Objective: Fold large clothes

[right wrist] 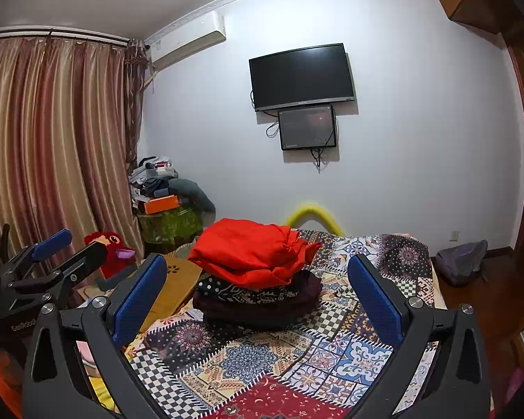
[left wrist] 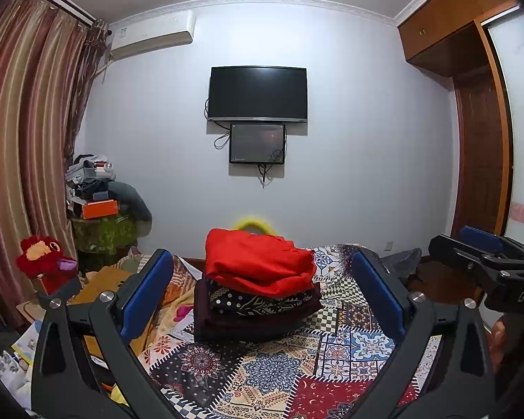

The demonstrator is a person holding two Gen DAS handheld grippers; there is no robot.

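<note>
A stack of folded clothes stands on the patchwork bedspread (left wrist: 272, 377) ahead of both grippers. A red garment (left wrist: 258, 262) lies on top, over a black-and-white patterned piece (left wrist: 258, 302) and a dark maroon one (left wrist: 248, 324). The same stack shows in the right wrist view, red garment (right wrist: 248, 253) on top. My left gripper (left wrist: 262, 279) is open and empty, held above the bed short of the stack. My right gripper (right wrist: 258, 281) is open and empty too, beside it; it also shows in the left wrist view (left wrist: 485, 262).
A red plush toy (left wrist: 43, 256) and a cluttered side table (left wrist: 101, 209) stand at the left by the curtain. Papers and a cardboard piece (right wrist: 178, 279) lie along the bed's left side. A grey backpack (right wrist: 463, 262) sits on the floor at right. A TV (left wrist: 258, 94) hangs on the far wall.
</note>
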